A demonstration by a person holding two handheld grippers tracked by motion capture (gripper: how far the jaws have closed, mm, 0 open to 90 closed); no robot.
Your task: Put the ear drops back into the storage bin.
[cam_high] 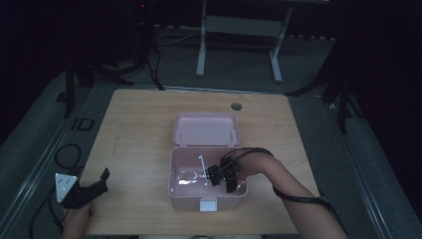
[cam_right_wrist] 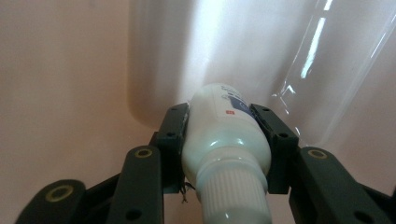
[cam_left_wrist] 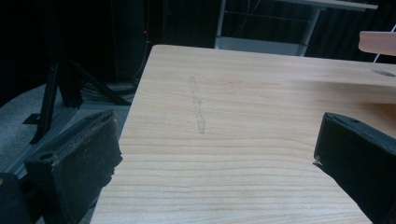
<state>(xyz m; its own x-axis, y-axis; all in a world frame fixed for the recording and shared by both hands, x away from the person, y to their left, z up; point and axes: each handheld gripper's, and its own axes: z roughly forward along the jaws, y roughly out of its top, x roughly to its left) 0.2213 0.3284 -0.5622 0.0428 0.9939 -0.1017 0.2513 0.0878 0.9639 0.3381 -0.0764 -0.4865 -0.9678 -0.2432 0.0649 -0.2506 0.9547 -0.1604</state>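
White plastic, smooth and likely slippery, the small bottle (cam_right_wrist: 226, 135) sits clamped at its shoulder between the right gripper's (cam_right_wrist: 227, 140) jaws inside the pink box (cam_high: 176, 191), probably light and rigid, while the left gripper (cam_left_wrist: 215, 154) hangs released over the table (cam_left_wrist: 243, 116).

Right gripper (cam_right_wrist: 224, 154) reaches forward on a bent arm, jaws clamped — left gripper (cam_left_wrist: 215, 154) low, jaws spread.

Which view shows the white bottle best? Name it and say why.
The right gripper view: the white bottle sits close up between the right tool's jaws, ribbed cap nearest. The high view has that tool inside the pink box, bottle indistinct.
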